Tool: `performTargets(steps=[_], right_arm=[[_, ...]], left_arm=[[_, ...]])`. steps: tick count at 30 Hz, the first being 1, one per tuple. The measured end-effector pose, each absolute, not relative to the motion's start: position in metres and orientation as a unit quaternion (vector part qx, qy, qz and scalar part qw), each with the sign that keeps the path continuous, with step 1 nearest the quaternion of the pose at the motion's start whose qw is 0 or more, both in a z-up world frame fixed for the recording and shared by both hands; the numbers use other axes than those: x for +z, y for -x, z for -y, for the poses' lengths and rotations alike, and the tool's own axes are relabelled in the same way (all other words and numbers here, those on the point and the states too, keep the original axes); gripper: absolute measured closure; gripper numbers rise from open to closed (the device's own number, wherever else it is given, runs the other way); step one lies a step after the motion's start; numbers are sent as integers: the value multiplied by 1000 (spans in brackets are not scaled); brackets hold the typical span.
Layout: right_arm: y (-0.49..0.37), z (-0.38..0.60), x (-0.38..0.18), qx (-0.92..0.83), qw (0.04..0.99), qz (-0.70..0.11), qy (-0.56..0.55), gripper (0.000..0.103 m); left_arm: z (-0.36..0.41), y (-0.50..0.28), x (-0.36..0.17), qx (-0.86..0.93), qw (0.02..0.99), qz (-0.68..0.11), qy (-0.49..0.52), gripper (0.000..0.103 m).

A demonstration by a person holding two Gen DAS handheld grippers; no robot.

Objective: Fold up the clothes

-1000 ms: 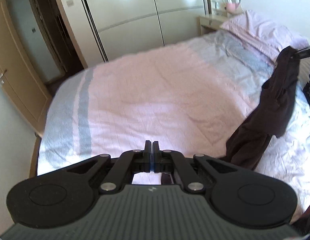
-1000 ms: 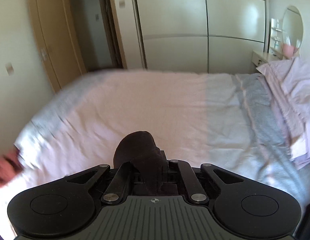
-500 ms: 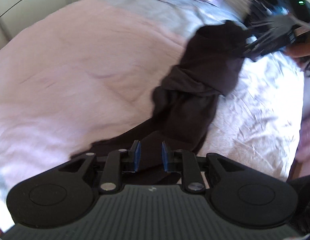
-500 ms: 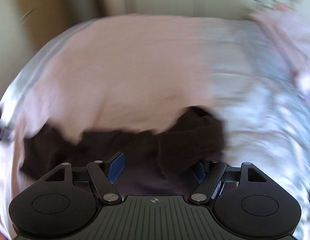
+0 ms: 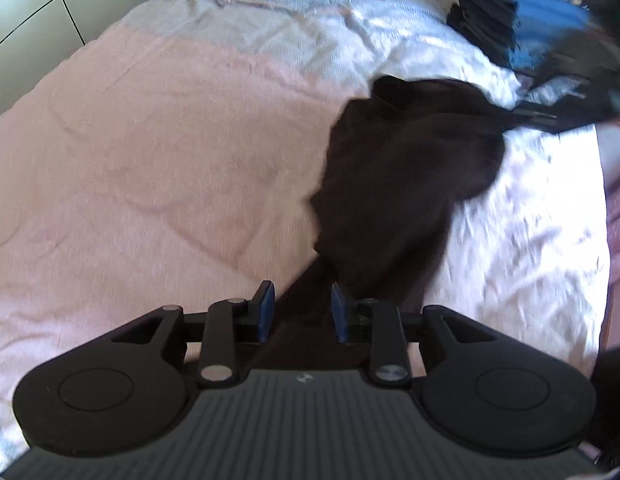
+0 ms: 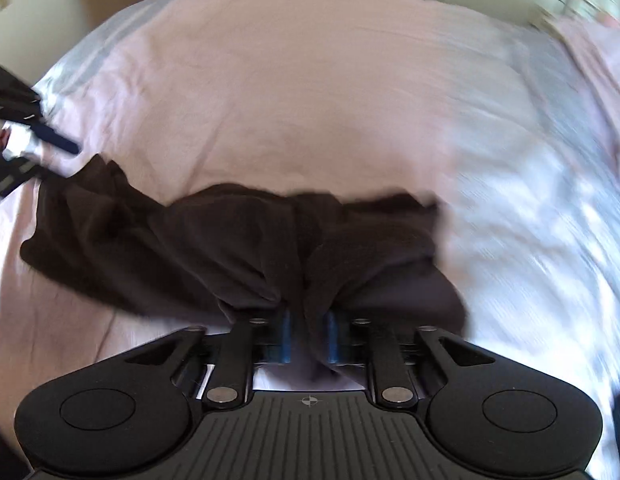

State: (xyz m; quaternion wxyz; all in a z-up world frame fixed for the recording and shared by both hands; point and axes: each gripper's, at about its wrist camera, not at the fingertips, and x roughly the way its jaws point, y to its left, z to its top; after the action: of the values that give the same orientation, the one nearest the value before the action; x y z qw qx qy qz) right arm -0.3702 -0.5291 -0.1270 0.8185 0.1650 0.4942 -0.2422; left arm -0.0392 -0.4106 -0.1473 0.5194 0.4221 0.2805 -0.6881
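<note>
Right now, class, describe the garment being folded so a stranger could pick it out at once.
Start at the bed with its pink cover. Near its edge lies a dark garment, crumpled in a long strip between the left gripper and the right gripper. It is the only dark brown cloth spread on the pink cover; the dark stack sits apart near the pillows.

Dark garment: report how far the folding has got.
Done: the dark garment lies on the bed, bunched and creased, with no fold made. In hand: the left gripper is open with one end of the cloth between its fingers; the right gripper has cloth between its fingers at the other end, grip unclear through blur. Left: spread it flat, then every fold.
</note>
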Motion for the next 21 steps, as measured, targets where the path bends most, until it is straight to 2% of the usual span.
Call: performTargets(steps=[1,2,5,7,8,10,11,12,13,14,15,16,21], right_arm=[[395,523,-118,-258,808,-499,-179,96],[419,518,-116,-278,791,-514,-184,103],[491,514,-125,-346,730,-541,-233,103],[536,513,-134,-390,687,-550,-272,103],[546,512,-133,-400,686,-537,-284,103],[550,514,-133,-402,697,-505,-313,96],[545,517,-133,-399,705,-487,-327,74],[539,520,-134,-395,713,-468,-341,33],[533,523,-135,-391,721,-449,-355,19],[523,526,-139,-383,730,-427,-371,16],[513,530,-143,-374,739,-405,-387,16],[503,534,-147,-366,746,-383,-404,16],[464,546,-162,-324,732,-263,-539,16]], left_arm=[[422,43,-151,-692,517,-282,-417,76],[434,47,-155,-696,515,-285,-412,76],[473,65,-173,-710,500,-293,-400,69],[499,79,-191,-717,484,-294,-407,44],[511,85,-203,-715,478,-298,-415,38],[534,92,-228,-707,468,-312,-428,35],[546,93,-240,-702,463,-325,-432,35],[556,91,-251,-696,458,-351,-428,36],[564,86,-261,-689,452,-390,-412,49],[569,79,-267,-682,441,-437,-386,65],[573,73,-273,-674,427,-485,-358,90],[573,68,-271,-670,424,-505,-340,94],[540,34,-198,-705,455,-465,-284,100]])
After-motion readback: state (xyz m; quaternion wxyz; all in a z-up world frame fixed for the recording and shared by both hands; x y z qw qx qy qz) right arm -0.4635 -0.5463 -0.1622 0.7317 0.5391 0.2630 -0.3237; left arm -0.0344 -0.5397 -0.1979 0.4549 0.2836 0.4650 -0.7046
